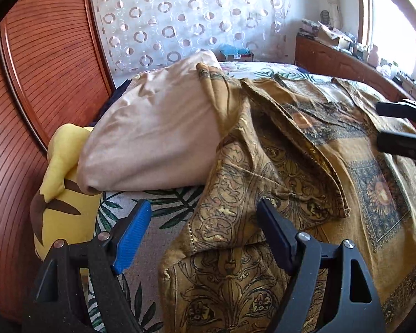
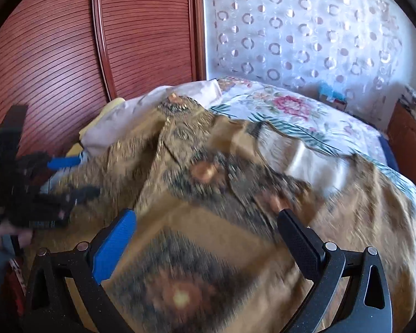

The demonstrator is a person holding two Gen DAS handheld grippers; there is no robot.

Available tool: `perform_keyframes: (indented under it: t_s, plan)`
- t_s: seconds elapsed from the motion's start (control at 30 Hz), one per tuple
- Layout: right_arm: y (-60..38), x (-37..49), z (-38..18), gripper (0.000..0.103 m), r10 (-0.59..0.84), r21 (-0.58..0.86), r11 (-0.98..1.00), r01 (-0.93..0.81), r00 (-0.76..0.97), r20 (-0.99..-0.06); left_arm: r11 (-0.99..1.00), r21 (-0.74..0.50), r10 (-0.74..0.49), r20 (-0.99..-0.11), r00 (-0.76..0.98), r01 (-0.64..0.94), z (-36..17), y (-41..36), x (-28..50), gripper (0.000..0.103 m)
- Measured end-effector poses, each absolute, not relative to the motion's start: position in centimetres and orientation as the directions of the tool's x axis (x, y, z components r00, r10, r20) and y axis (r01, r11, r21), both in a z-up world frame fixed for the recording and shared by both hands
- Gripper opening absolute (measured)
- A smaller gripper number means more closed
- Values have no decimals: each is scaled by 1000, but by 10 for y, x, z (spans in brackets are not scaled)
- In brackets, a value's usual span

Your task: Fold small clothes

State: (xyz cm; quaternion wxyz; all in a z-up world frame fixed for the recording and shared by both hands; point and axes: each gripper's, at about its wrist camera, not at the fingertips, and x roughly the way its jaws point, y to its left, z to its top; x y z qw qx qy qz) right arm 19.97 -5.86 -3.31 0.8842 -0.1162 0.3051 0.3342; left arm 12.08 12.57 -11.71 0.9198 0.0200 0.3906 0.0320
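A mustard-gold garment with dark ornate print (image 1: 305, 172) lies spread and partly folded on the bed, one sleeve draped over a pink pillow (image 1: 152, 138). My left gripper (image 1: 205, 230) is open just above the garment's near left edge, holding nothing. My right gripper (image 2: 208, 227) is open over the garment's middle (image 2: 197, 194), empty; its view is motion-blurred. The right gripper also shows at the right edge of the left wrist view (image 1: 402, 127). The left gripper shows at the left of the right wrist view (image 2: 66, 177).
A yellow plush toy (image 1: 58, 194) lies beside the pillow against a red-brown slatted wardrobe (image 1: 41, 83). The bed has a floral and palm-leaf cover (image 2: 291, 111). A cluttered wooden headboard shelf (image 1: 346, 55) runs along the right, with a patterned curtain (image 1: 194, 14) behind.
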Motion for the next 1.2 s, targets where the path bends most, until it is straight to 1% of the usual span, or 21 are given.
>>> perform_keyframes:
  t_s: [0.07, 0.27, 0.4, 0.5, 0.63, 0.8, 0.9, 1.07, 1.2]
  plan:
    - [-43, 213, -34, 101, 532, 16, 739, -674, 569, -627, 998, 47, 68, -715, 696, -48, -117, 127, 120, 79]
    - [4, 249, -52, 99, 500, 7, 738, -674, 540, -677, 998, 24, 59, -708, 704, -59, -116, 130, 119, 79]
    - [19, 264, -56, 99, 491, 17, 740, -672, 523, -696, 998, 24, 60, -708, 703, -62, -116, 129, 119, 79]
    - [22, 272, -58, 99, 413, -54, 768, -638, 557, -720, 998, 23, 60, -708, 704, -63, -116, 130, 119, 79]
    - [1, 278, -58, 99, 300, -132, 833, -537, 639, -708, 997, 29, 74, -708, 703, -76, -116, 130, 119, 79]
    - [-24, 272, -55, 99, 315, -100, 846, -523, 644, -697, 996, 40, 85, -708, 701, -81, -116, 129, 119, 79]
    - [-28, 266, -47, 99, 370, -45, 837, -546, 624, -688, 996, 45, 90, -709, 700, -82, -116, 129, 119, 79]
    - [-47, 237, -31, 99, 456, -11, 804, -595, 628, -631, 996, 42, 89, -710, 699, -84, -117, 129, 119, 79]
    - [-77, 209, -30, 99, 477, -10, 796, -606, 636, -606, 996, 38, 84, -710, 699, -81, -116, 129, 118, 79]
